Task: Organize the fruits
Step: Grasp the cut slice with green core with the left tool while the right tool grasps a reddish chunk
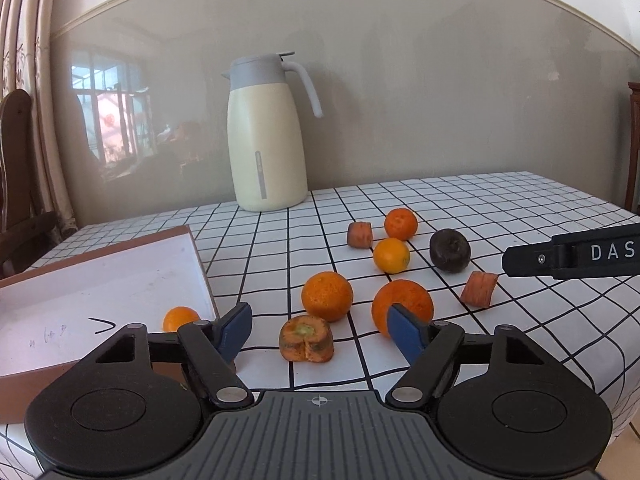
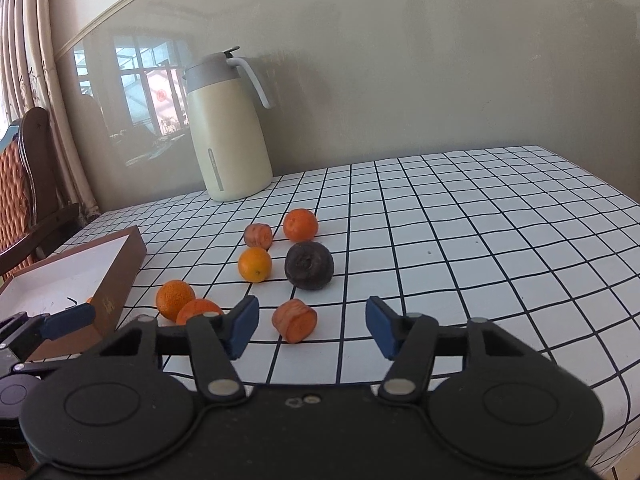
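**Left wrist view: fruit scattered on the grid cloth, both grippers hovering low**

Left wrist cam has my left gripper [image 1: 320,330] sitting with its blue pads partly apart, nothing pinched. A stubby orange carrot stump with a green, mouldy-looking top [image 1: 306,338] lies between them on the cloth, touching neither pad. The right pad overlaps a big dimpled round orange [image 1: 404,304] that's behind it, and a second pebbly-skinned orange [image 1: 327,296] sits just beyond the stump. A small glossy orange [image 1: 179,318] is tucked against the side of the shallow brown cardboard box with a white inside [image 1: 100,276], which is off to the left.

Further back: a smooth yellow-orange citrus [image 1: 391,255], another small mandarin [image 1: 401,223], a ridged carrot chunk [image 1: 360,235] and a dull, wrinkly dark purple round fruit [image 1: 449,250].

Right wrist cam: my right gripper [image 2: 312,326] is also part-open and empty, with a cut cylinder of carrot with a grooved skin [image 2: 295,319] lying between the pads, closer to the left one, not touched.

Everything's on a white tablecloth with a black grid [image 2: 480,240]. A cream insulated jug with a matte grey lid and handle [image 1: 266,136] stands by the glossy beige wall.
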Motion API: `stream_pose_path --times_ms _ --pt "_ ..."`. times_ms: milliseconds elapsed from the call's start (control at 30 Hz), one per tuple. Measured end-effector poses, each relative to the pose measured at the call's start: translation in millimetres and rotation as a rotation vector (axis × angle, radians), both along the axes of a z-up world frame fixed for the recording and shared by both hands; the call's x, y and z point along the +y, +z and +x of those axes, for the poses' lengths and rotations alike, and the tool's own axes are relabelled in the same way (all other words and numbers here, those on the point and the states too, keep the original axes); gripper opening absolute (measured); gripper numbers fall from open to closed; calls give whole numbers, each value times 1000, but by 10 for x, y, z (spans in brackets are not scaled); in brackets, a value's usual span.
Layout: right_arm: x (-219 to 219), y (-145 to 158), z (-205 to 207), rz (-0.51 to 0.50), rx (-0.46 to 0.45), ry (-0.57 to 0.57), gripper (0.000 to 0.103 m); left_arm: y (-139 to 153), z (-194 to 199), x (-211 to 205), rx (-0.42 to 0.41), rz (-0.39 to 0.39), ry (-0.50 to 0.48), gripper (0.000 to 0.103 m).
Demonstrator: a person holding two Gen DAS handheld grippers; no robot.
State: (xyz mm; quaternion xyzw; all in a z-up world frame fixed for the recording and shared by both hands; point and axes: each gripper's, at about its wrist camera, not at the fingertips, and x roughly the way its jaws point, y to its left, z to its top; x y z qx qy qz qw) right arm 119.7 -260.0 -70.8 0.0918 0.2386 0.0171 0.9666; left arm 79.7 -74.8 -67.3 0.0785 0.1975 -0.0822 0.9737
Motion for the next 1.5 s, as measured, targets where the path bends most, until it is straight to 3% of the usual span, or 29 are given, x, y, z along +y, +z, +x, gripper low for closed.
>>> stream_pose_path --times_ms 67,367,467,767,933,1367,1500 --pt "5 -2 10 1 -1 1 50 -17 52 4 15 -1 9 68" --pt "6 -38 69 9 16 2 47 -99 194 -25 46 -3 44 67" --pt "13 -40 77 16 20 0 47 -125 217 -46 52 3 48 57" --pt "17 -69 121 18 33 2 47 -202 346 -24 96 -30 82 56" --pt "14 -87 156 24 40 -4 47 -209 356 -30 95 -42 80 35" --pt "70 -166 322 16 75 1 46 -220 344 -30 91 -50 83 35" --pt "111 -201 404 8 95 3 41 -223 340 -30 87 -46 83 35"
